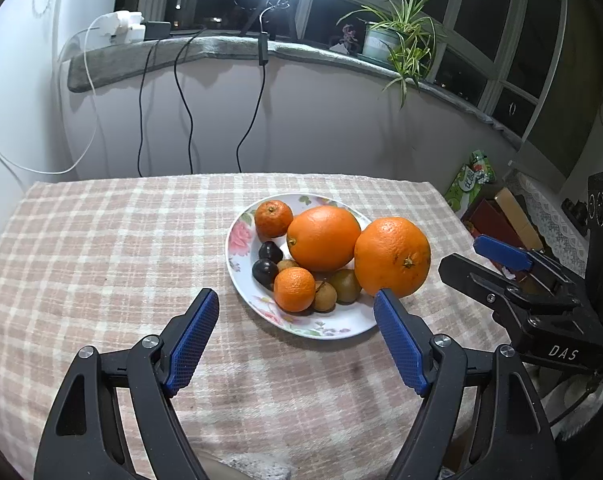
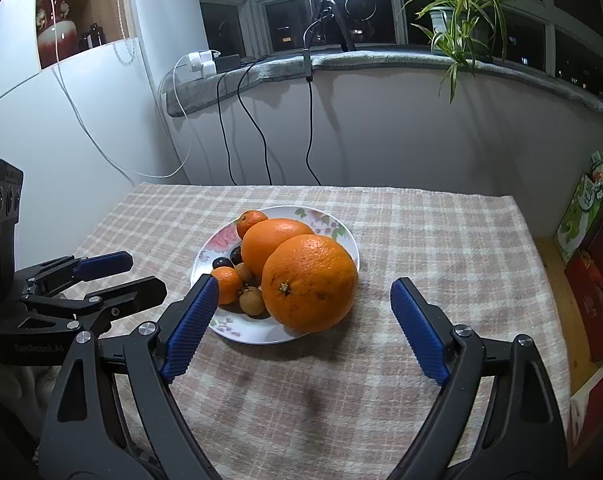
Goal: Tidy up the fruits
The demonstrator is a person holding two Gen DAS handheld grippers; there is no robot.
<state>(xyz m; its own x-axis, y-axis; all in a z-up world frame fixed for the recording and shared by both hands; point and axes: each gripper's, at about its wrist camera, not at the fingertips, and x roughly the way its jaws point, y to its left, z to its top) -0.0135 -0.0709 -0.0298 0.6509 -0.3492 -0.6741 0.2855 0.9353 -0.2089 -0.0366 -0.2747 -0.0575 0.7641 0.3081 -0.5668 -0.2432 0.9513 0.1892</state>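
Large round orange [image 2: 310, 282] perches on the near-right rim of the floral white plate [image 2: 343, 226], dead ahead of the right gripper [image 2: 301, 320], the nearer one; both grippers gape wide, empty.

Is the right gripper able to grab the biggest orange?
Probably yes. The right gripper is open wide, the biggest orange sits straight ahead at the plate's near edge, and nothing blocks the way.

Black gripper [image 1: 295, 308], ribbed blue pads [image 1: 191, 342]
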